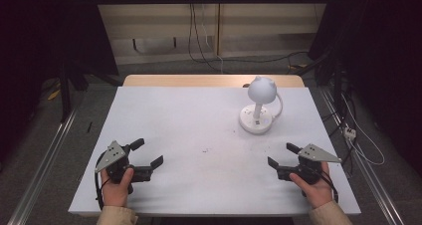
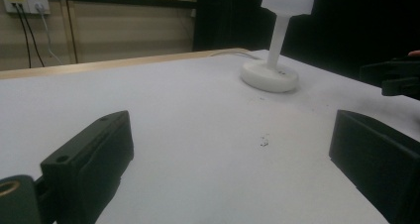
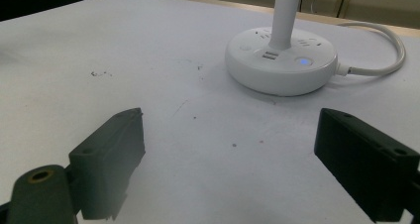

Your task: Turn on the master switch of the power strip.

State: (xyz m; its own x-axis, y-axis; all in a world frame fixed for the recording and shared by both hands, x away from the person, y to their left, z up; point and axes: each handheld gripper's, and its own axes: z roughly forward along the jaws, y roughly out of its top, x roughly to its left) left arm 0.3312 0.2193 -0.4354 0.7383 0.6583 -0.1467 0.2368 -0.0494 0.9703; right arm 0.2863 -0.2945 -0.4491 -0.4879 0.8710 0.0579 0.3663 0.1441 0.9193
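So the biggest thing in shot was the flat white rectangular table top (image 1: 199,135), with a strip of light wood showing along its far edge. It was mostly bare, just a few dark specks near the middle.

Next down in size was the small white plastic desk lamp with a round dome shade and a thick disc base (image 1: 258,110). It stood upright on the far right part of the table, well apart from both tools. In the right gripper view the lamp's base (image 3: 281,60) was pretty clear: sockets on top, a little blue-lit button, and a thin white stem going up from the centre. A white power cable (image 3: 381,45) ran out of the base's side and curved off towards the table's far edge.

Then the two tools. The black two-jaw left gripper with a grey triangular plate on top (image 1: 149,153) sat low at the near left of the table, held in the person's left hand (image 1: 118,187), jaws spread wide with nothing between them. The matching black right gripper (image 1: 281,154) was at the near right, in the right hand (image 1: 314,182), jaws also spread wide and holding nothing, pointed roughly towards the lamp. It was the closer of the two to it.
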